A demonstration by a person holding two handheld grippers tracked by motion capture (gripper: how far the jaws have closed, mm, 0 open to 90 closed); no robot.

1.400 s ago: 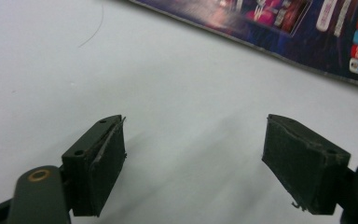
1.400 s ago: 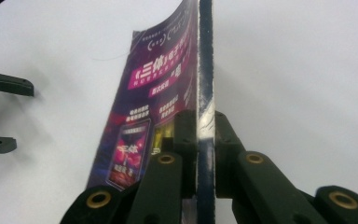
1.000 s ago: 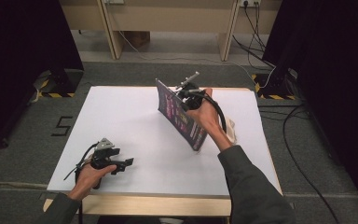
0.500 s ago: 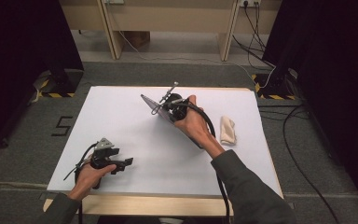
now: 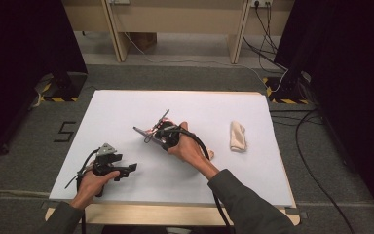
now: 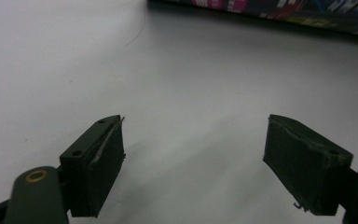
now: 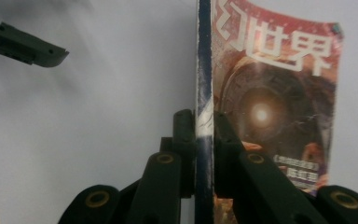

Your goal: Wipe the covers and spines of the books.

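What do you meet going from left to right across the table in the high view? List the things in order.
Left gripper, jaws open over the table → right gripper, shut on the thin magazine → folded beige cloth near the right edge.

Magazine (image 6: pixel 279 11) cut off by top edge in left gripper view; its lower cover (image 7: pixel 303 182) hidden behind right gripper (image 7: pixel 204 126).

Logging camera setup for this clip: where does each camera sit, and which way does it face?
High view: above the person's side, looking forward and down on the white table; both forearms, left gripper, right gripper, rolled cloth.
Left gripper view: on that gripper, along its open jaws over the table.
Right gripper view: along jaws shut on a magazine's spine.
Shared: both gripper views show the magazine.
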